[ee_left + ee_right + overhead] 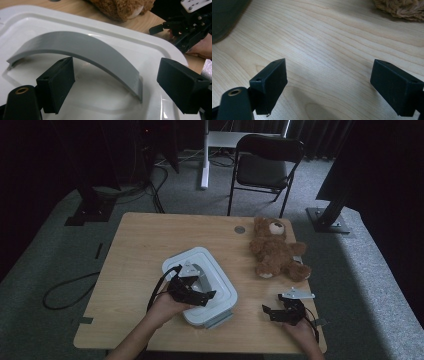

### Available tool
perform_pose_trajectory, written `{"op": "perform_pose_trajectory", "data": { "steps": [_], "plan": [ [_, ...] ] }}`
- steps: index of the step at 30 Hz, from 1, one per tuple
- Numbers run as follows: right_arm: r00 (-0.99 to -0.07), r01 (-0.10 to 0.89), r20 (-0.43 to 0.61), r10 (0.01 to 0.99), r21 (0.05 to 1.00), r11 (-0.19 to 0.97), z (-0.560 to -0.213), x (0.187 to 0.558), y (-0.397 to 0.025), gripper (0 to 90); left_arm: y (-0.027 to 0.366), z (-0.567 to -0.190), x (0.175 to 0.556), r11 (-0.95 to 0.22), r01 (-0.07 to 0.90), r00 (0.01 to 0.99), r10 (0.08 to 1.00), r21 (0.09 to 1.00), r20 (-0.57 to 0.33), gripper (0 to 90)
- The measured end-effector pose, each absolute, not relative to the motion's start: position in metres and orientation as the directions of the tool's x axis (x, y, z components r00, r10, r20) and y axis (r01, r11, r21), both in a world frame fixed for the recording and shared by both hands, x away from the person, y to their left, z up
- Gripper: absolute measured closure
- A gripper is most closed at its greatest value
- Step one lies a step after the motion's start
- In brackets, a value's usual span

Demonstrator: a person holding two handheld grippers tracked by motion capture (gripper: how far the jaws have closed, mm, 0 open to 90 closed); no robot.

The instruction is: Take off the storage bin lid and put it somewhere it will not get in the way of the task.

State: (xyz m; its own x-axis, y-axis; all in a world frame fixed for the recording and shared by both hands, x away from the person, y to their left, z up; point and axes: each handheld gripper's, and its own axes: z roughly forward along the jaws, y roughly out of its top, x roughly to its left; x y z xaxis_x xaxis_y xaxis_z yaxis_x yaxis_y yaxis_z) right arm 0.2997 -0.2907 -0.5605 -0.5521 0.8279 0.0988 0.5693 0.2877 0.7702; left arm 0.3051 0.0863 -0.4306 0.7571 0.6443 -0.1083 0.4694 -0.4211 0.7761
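**Left gripper poised over the handle of the white box**

A white, rounded-rectangular plastic box (220, 292) with a grey arched carrying handle (82, 51) on its lid is seen lying flat near the middle of the pale wooden bench (145, 240), toward six o'clock from its centre. The left gripper (192, 292) is held directly over the lid, and its black fingers (56, 83) are spread wide apart, one at each side of the handle's arch, with nothing clamped between them. This placement is judged to be a line-up for closing on the handle, which stands raised off the lid and so offers room beneath it.

The right gripper (280, 312) is kept low over bare wood at about four o'clock from the box, well apart from it. Its fingers (269, 85) are likewise spread open and empty; it appears to be parked out of the way, or held ready to steady the box.

A brown plush teddy bear (277, 250) is seen lying on the bench at about two o'clock from the box, apart from both grippers. A black folding chair (267, 165) stands beyond the far edge at twelve o'clock.

No brand, label or legible writing can be made out on the box, the handle or the bear.
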Motion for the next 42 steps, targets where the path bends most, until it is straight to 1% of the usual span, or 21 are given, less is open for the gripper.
{"op": "perform_pose_trajectory", "data": {
  "steps": [4,5,6,7,8,9,10,12,13,15,16,18,27,34,36,42],
  "plan": [
    [-0.550,0.567,0.092,0.830,0.771,0.290,-0.561,0.299,-0.290,13.2,0.086,-0.431,0.306,-0.407,0.471,0.754,0.646,0.782,-0.118,17.3],
    [-0.546,0.565,0.088,0.833,0.773,0.289,-0.561,0.299,-0.290,13.2,0.086,-0.432,0.305,-0.405,0.468,0.752,0.649,0.785,-0.113,18.1],
    [-0.546,0.565,0.088,0.833,0.773,0.289,-0.561,0.299,-0.290,13.2,0.086,-0.432,0.305,-0.405,0.468,0.752,0.649,0.785,-0.113,22.1],
    [-0.544,0.564,0.086,0.835,0.774,0.288,-0.561,0.299,-0.290,13.2,0.087,-0.432,0.305,-0.400,0.461,0.746,0.659,0.792,-0.101,22.1],
    [-0.540,0.563,0.084,0.837,0.775,0.285,-0.561,0.299,-0.290,13.2,0.087,-0.433,0.305,-0.392,0.462,0.745,0.659,0.795,-0.108,26.4],
    [-0.536,0.560,0.081,0.840,0.778,0.283,-0.561,0.299,-0.290,13.2,0.088,-0.433,0.306,-0.387,0.462,0.745,0.658,0.798,-0.111,26.5],
    [-0.531,0.563,0.075,0.844,0.776,0.285,-0.561,0.299,-0.290,13.1,0.089,-0.433,0.306,-0.382,0.461,0.736,0.668,0.801,-0.105,33.7],
    [-0.527,0.563,0.069,0.847,0.775,0.286,-0.562,0.299,-0.289,13.1,0.089,-0.433,0.306,-0.377,0.462,0.736,0.668,0.803,-0.110,34.5],
    [-0.518,0.563,0.057,0.854,0.773,0.290,-0.562,0.299,-0.288,13.1,0.089,-0.433,0.306,-0.376,0.459,0.740,0.663,0.805,-0.112,36.5],
    [-0.510,0.566,0.053,0.859,0.772,0.288,-0.562,0.299,-0.288,13.2,0.088,-0.433,0.305,-0.366,0.461,0.745,0.655,0.808,-0.129,44.9],
    [-0.504,0.569,0.052,0.862,0.771,0.286,-0.562,0.299,-0.288,13.1,0.087,-0.433,0.304,-0.366,0.454,0.748,0.651,0.812,-0.125,46.8],
    [-0.504,0.574,0.053,0.862,0.767,0.288,-0.562,0.299,-0.288,13.1,0.087,-0.433,0.303,-0.361,0.457,0.749,0.649,0.813,-0.133,53.9],
    [-0.484,0.585,0.003,0.875,0.745,0.321,-0.563,0.301,-0.283,12.2,0.089,-0.430,0.301,-0.348,0.465,0.757,0.633,0.814,-0.162,60.5],
    [-0.484,0.587,0.009,0.875,0.745,0.318,-0.563,0.301,-0.283,12.2,0.088,-0.420,0.293,-0.351,0.425,0.779,0.611,0.835,-0.140,60.5],
    [-0.479,0.590,0.020,0.877,0.747,0.305,-0.563,0.301,-0.285,12.2,0.089,-0.412,0.288,-0.346,0.407,0.787,0.602,0.846,-0.132,60.6],
    [-0.471,0.591,0.001,0.882,0.742,0.315,-0.563,0.301,-0.283,12.2,0.095,-0.402,0.280,-0.342,0.380,0.792,0.601,0.859,-0.111,60.6]
  ]
}}
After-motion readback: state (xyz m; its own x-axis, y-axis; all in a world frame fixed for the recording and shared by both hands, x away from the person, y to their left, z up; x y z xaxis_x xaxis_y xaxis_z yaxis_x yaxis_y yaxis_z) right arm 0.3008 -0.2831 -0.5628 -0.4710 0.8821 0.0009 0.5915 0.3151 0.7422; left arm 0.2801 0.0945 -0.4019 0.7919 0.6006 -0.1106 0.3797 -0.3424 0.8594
